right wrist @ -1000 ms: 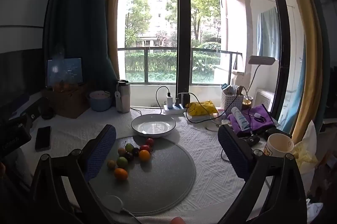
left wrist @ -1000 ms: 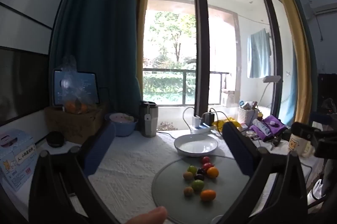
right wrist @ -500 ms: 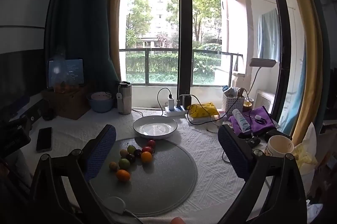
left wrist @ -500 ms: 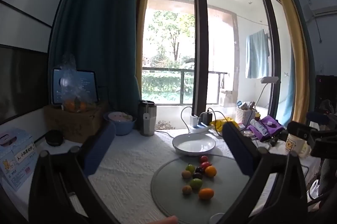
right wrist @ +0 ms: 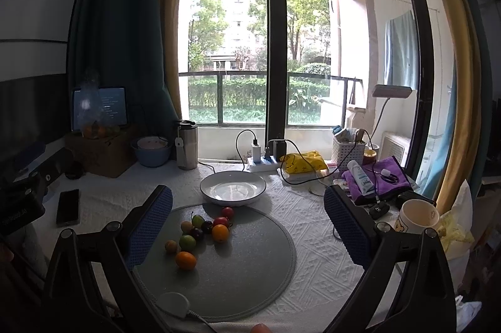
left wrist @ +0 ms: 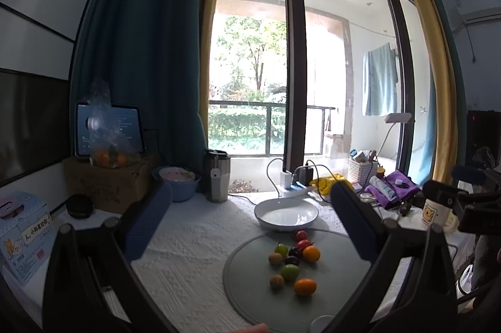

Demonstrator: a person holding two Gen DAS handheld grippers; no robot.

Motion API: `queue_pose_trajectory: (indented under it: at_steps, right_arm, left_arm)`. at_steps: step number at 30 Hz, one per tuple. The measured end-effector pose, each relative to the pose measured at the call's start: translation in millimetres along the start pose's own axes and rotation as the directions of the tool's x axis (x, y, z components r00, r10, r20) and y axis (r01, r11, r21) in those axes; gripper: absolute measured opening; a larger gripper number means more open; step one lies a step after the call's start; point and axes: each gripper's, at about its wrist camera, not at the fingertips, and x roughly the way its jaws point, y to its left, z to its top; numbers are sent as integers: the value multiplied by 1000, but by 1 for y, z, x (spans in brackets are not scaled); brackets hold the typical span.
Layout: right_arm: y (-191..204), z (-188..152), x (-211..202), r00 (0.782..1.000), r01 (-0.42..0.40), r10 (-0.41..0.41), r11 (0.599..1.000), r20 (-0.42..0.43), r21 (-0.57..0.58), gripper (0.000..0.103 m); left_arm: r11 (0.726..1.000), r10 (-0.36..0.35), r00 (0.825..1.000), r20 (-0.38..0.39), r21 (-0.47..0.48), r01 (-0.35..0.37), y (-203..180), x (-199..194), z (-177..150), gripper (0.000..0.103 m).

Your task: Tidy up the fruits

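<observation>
Setting: white textured tabletop (right wrist: 313,239) before a tall balcony window (right wrist: 250,51).
Fruit: small mixed-colour fruits (right wrist: 200,233) clustered on a round grey mat (right wrist: 250,264), just beside an empty white ceramic plate (right wrist: 233,187).
Left hand-held gripper (left wrist: 250,218): wide open, empty.
Right hand-held gripper (right wrist: 247,220): wide open, empty.
Advice: likely take outer fruits first, squeezing gently.

Left gripper (left wrist: 250,220), right gripper (right wrist: 247,217): wide apart, empty.

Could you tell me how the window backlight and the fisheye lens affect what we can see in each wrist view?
Left wrist view: the window is blown out, the claw is near silhouette, and the frames bow outward. Right wrist view: exposure is more even, the trees stay visible, the white plate shows glare, and the fruits stay sharp on the grey mat.
</observation>
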Motion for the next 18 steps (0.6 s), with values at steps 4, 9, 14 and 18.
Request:
queue_pose_trajectory:
  at_steps: [4,9,14,18]
  right_arm:
    - [1,1,-1,1000,-1,1,1000,1,-2,99]
    - [1,1,1,1000,-1,1,1000,-1,-1,99]
    - [1,1,1,1000,-3,3,1000,-1,-1,99]
    - [1,1,1,1000,-3,3,1000,-2,-1,99]
  left_arm:
    - [1000,2,1000,0,0,-2,0,0,1,102]
    - [1000,3,1000,5,1,-3,0,-1,2,102]
    - [1000,-1,1000,5,1,1,-1,-2,2,102]
    - [1000,-3,1000,5,2,3,-2,-3,2,102]
